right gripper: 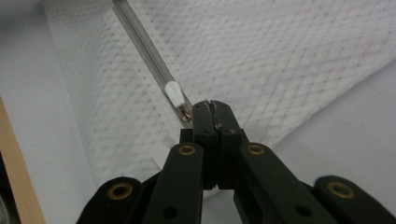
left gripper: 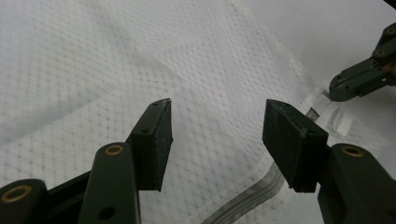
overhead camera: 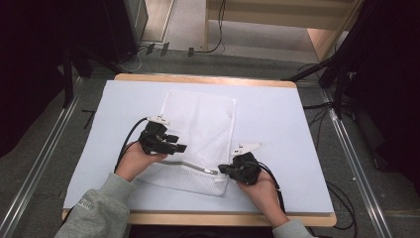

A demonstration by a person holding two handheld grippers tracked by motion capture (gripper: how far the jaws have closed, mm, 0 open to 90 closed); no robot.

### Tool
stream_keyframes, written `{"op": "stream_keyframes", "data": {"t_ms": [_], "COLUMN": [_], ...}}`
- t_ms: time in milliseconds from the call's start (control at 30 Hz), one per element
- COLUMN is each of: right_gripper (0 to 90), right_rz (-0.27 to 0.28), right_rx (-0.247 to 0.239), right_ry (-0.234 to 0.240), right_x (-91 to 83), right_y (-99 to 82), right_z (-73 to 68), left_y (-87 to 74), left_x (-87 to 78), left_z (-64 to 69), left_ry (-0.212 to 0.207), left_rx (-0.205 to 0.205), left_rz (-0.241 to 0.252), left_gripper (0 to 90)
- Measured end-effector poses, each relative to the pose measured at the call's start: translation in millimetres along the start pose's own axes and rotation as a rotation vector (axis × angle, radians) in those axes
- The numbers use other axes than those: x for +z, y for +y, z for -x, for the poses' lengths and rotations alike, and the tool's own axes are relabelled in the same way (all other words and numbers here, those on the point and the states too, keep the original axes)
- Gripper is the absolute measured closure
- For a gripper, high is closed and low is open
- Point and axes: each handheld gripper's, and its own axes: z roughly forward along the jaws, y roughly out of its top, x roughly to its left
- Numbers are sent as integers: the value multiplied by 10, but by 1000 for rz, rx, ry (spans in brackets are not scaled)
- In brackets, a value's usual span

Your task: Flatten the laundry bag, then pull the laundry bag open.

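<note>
On mesh bag (overhead camera: 198, 124), hand-held grippers.

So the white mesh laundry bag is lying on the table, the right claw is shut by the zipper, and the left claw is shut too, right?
Not quite. The left claw is open, jaws spread above the mesh laundry bag, as the left gripper view shows. The rest holds: the right claw is shut beside the zipper pull.
</note>
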Motion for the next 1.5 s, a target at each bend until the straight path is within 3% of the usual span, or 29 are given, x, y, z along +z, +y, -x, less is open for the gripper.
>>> {"op": "stream_keyframes", "data": {"t_ms": [267, 333, 433, 633, 967, 1500], "right_gripper": [900, 900, 900, 900, 900, 893], "right_rz": [-41, -39, -29, -16, -18, -18], "right_rx": [6, 5, -36, -19, -11, -12], "right_ry": [-11, -14, -30, -15, -10, -23], "right_x": [55, 64, 71, 76, 81, 91], "right_y": [-62, -71, -81, -93, -90, -83], "right_z": [39, 30, 10, 32, 36, 23], "left_y": [-7, 0, 0, -8, -61, -100], "left_x": [57, 74, 112, 193, 300, 428], "left_z": [189, 223, 264, 331, 416, 436], "left_ry": [-34, -44, -53, -69, -106, -144], "left_rx": [31, 42, 48, 61, 65, 68], "left_rz": [-12, -13, -19, -34, -72, -98], "left_gripper": [435, 435, 436, 455, 554, 702]}}
